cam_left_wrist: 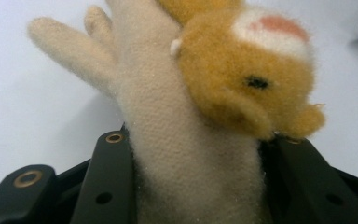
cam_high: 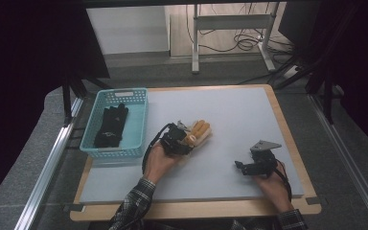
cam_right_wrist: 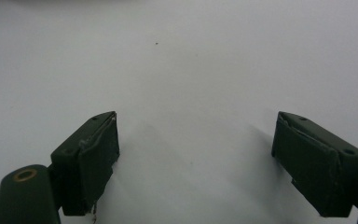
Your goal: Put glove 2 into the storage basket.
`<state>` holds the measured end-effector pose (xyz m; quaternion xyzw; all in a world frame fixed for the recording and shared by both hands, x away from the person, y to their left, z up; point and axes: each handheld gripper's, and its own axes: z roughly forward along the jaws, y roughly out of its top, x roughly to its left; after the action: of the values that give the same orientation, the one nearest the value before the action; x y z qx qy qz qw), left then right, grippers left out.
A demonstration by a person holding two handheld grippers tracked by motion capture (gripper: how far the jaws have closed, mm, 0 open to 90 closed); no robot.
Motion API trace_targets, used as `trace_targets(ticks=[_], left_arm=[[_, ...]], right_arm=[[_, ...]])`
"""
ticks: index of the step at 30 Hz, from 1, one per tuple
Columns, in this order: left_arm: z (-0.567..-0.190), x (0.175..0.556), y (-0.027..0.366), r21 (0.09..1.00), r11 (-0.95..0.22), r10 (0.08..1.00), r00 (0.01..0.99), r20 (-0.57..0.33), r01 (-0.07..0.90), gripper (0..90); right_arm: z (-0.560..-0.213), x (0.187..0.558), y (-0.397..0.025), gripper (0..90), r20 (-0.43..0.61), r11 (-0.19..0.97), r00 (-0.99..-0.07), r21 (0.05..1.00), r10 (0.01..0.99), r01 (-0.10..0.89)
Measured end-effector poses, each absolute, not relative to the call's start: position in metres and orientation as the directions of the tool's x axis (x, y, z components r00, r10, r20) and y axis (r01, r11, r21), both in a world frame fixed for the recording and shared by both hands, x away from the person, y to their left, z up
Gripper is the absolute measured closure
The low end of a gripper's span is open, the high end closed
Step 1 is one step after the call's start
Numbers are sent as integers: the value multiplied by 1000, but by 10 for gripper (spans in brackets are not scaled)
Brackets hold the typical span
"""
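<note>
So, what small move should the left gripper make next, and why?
Probably lift the fuzzy glove slightly and carry it left toward the blue basket. The left gripper is shut on its cream cuff, and a black glove already lies in that basket. The right gripper is open over bare table, holding nothing.

Dim high view, dark vignette at both sides, only the white board (cam_high: 230, 120) evenly lit from above. Soft short shadows under the hands. Left gripper view soft and blurry on the fuzzy glove (cam_left_wrist: 186, 140), pale background blown out. Right gripper view low contrast, faint shadows beside jaws, no glare.
</note>
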<state>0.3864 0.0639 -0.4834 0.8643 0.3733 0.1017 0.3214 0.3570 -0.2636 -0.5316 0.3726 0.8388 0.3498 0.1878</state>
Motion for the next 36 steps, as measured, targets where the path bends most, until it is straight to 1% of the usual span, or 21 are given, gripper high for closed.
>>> trace_targets(ticks=[8, 12, 18, 24, 25, 26, 27, 31, 32, 35, 36], left_arm=[[-461, 392, 79, 638, -495, 742, 669, -43, 590, 576], [-446, 398, 94, 642, -477, 768, 640, -29, 601, 576], [-433, 404, 110, 650, -445, 798, 602, -24, 616, 575], [-420, 408, 136, 663, -398, 836, 548, -23, 634, 575], [-416, 410, 146, 668, -383, 848, 530, -21, 638, 575], [-416, 410, 146, 668, -383, 848, 530, -21, 638, 575], [-413, 411, 156, 673, -364, 860, 510, -24, 644, 575], [-407, 412, 176, 678, -330, 885, 465, -21, 657, 574], [-407, 412, 176, 678, -330, 885, 465, -21, 657, 574], [-403, 413, 196, 680, -296, 907, 422, -22, 671, 574], [-403, 413, 196, 680, -296, 907, 422, -22, 671, 573]], right_arm=[[-532, 357, -264, 146, -54, 478, -652, 726, 756, 494], [-532, 357, -264, 146, -55, 478, -652, 727, 756, 493], [-532, 357, -264, 146, -55, 478, -652, 727, 756, 493], [-532, 357, -264, 146, -55, 478, -652, 727, 756, 493], [-532, 357, -264, 146, -55, 478, -652, 727, 756, 493], [-532, 357, -264, 146, -55, 478, -652, 727, 756, 493], [-532, 357, -264, 146, -55, 478, -652, 727, 756, 493], [-532, 357, -264, 146, -54, 478, -652, 727, 756, 493], [-532, 357, -264, 146, -54, 478, -652, 727, 756, 493], [-532, 357, -264, 146, -54, 478, -652, 727, 756, 493], [-532, 357, -264, 146, -54, 478, -652, 727, 756, 493]])
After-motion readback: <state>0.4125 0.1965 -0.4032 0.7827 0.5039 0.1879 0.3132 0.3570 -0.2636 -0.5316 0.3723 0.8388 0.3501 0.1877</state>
